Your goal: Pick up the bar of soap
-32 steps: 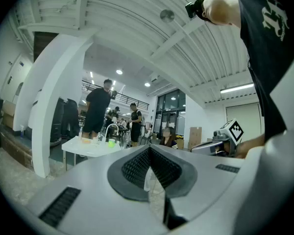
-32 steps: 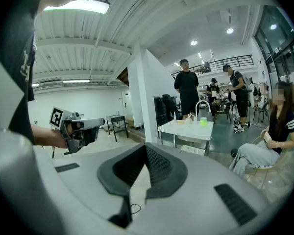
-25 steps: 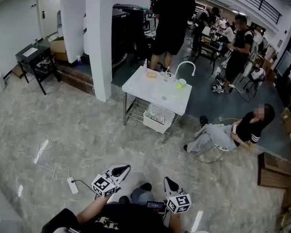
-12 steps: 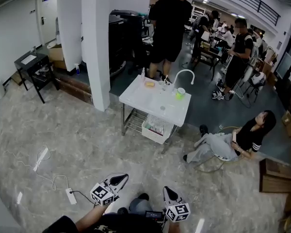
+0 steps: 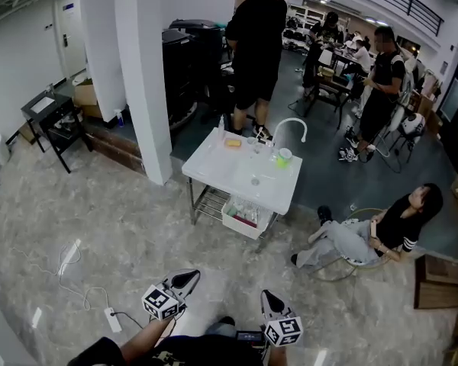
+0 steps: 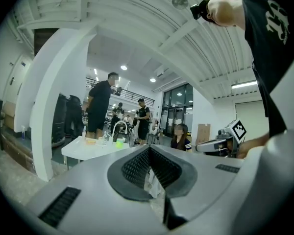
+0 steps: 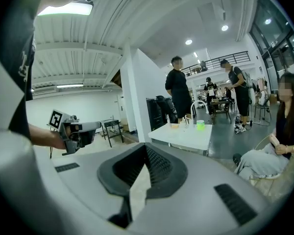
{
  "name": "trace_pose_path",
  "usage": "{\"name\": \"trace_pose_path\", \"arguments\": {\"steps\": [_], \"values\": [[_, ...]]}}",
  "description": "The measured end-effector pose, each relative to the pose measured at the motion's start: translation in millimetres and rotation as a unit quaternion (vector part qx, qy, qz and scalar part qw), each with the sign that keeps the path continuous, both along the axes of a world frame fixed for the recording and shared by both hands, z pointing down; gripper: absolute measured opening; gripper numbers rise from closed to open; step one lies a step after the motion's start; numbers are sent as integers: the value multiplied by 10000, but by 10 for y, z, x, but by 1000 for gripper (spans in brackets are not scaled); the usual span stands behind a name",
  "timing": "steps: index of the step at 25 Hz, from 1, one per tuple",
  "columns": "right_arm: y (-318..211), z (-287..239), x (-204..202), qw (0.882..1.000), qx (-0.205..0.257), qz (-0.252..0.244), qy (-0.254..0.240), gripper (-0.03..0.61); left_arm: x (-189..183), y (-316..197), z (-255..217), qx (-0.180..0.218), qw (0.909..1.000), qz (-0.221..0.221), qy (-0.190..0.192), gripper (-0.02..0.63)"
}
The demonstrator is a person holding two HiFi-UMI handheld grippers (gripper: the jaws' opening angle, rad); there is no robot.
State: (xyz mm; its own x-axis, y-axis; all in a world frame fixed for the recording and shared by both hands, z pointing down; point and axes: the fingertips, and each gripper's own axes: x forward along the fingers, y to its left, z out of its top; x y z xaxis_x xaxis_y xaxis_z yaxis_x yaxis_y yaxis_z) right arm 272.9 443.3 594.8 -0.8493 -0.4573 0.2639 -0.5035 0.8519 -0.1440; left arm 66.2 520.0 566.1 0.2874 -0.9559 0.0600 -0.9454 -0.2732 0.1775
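The left gripper (image 5: pixel 189 276) was clenched, its jaws meeting tip to tip in the left gripper view with nothing between them, and it touched nothing. The right gripper (image 5: pixel 266 295) was likewise closed and empty, its jaws together at the tips in the right gripper view. Both were held low in the head view, side by side and apart from each other, well short of the white sink table (image 5: pixel 223 172). The bar of soap (image 5: pixel 233 142) lay on the far side of that table's top, near the curved faucet (image 5: pixel 291 123) and a green cup (image 5: pixel 285 155), with a standing person in black (image 5: pixel 257 44) just behind it. Compared with a second before, the table and the white pillar (image 5: pixel 143 75) sat lower and larger in the head view, so the soap had come nearer, while both grippers kept their closed jaws and their place at the bottom of the frame
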Motion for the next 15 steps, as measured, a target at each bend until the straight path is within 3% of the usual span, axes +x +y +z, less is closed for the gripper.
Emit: {"name": "trace_pose_path", "arguments": {"steps": [7, 15], "values": [[-738, -135, 49, 10000, 31, -72, 4, 8, -66, -751, -135, -20, 9998, -139, -103, 8], [-1281, -24, 75, 9998, -72, -165, 33, 8, -62, -1229, -46, -126, 9994, -309, -132, 8]]}}
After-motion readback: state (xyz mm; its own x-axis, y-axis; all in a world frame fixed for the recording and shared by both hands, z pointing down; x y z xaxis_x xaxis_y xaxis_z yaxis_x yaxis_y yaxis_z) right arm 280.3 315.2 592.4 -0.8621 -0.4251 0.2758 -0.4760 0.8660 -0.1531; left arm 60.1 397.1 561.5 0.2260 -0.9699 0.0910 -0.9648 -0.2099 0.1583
